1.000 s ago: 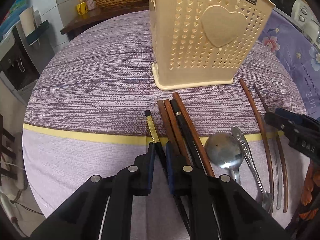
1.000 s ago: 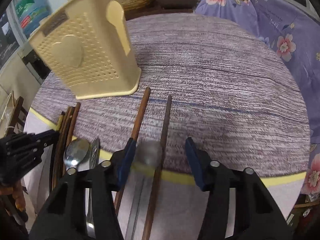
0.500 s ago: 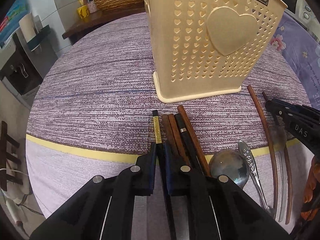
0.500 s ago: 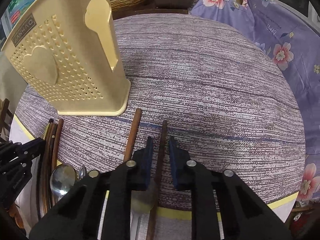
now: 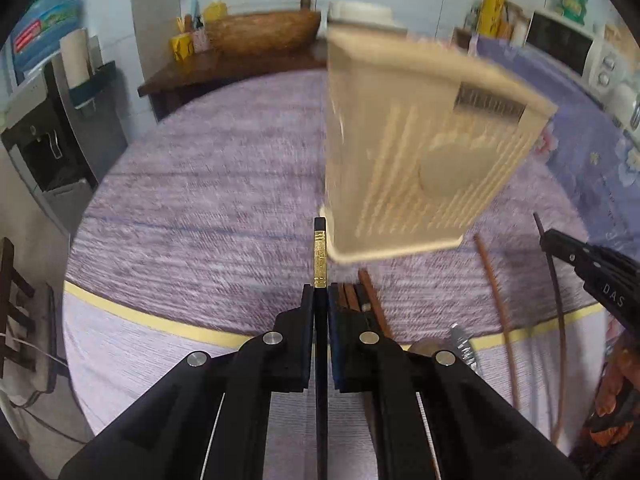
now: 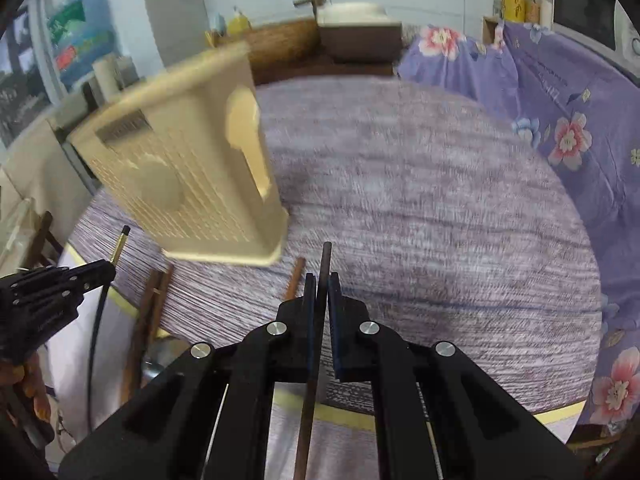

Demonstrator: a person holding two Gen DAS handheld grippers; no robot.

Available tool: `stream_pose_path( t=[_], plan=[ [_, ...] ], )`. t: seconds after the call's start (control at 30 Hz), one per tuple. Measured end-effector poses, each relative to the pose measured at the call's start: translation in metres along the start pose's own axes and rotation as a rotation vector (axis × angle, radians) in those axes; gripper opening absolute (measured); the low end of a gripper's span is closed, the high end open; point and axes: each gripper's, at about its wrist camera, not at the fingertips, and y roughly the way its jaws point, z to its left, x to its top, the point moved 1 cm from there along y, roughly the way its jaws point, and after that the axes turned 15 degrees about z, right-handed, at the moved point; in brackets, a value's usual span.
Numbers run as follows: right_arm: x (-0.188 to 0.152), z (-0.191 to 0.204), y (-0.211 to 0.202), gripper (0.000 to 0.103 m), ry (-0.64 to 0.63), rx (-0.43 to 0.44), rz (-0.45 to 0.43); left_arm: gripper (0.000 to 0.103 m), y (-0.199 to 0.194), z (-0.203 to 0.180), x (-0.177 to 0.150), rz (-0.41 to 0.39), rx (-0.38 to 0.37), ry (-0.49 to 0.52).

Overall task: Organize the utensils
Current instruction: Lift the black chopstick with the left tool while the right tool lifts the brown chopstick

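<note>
Round table [image 5: 208, 184] under a purple woven cloth with a yellow border stripe; dark wooden sideboard with a woven basket [image 5: 262, 34] at 12 o'clock, white microwave [image 5: 568, 46] at 2 o'clock, purple floral fabric [image 6: 560, 128] along the right.

Item 1: cream perforated plastic utensil holder [image 5: 424, 160] with a raised heart on its face, upright on the cloth, blurred; in the left wrist view it stands at 1 o'clock, in the right wrist view at 10 o'clock.

Item 2: black chopstick with a gold band near its end [image 5: 320, 256], clamped between the pads of the left gripper [image 5: 320, 304], jaws drawn together on it; its banded end projects toward 12 o'clock, close to the holder's base corner. In the right wrist view it slants upward at 9 o'clock.

Item 3: dark brown wooden chopstick [image 6: 322, 276], gripped by the right gripper [image 6: 320, 292], jaws closed around it, tip pointing to 12 o'clock, shaft running back between the fingers.

Item 4: bundle of reddish-brown and black chopsticks [image 5: 360, 300] lying on the cloth just right of the left gripper, in front of the holder.

Item 5: single reddish-brown chopstick [image 5: 494, 292] lying on the cloth at 4 o'clock of the holder.

Item 6: metal spoon handles [image 5: 462, 346], partly hidden behind the left gripper; detail unclear.
</note>
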Motion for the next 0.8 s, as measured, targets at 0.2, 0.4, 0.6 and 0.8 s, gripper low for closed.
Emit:
stream_pose_path(
  t=[0.2, 0.4, 0.6, 0.8],
  plan=[
    [0.018, 0.000, -0.073, 0.006, -0.040, 0.036, -0.165, 0.008, -0.087, 0.019, 0.012, -0.206, -0.042, -0.031],
    [0.021, 0.005, -0.100, 0.006, -0.060, 0.017, -0.226, 0.008, -0.119, 0.025, 0.023, -0.308, -0.018, -0.052],
    [0.027, 0.001, -0.113, 0.006, -0.060, -0.001, -0.258, 0.008, -0.138, 0.023, 0.031, -0.356, -0.017, -0.046],
    [0.051, 0.008, -0.146, 0.006, -0.083, -0.014, -0.335, 0.007, -0.168, 0.022, 0.047, -0.416, -0.006, -0.030]
  ],
)
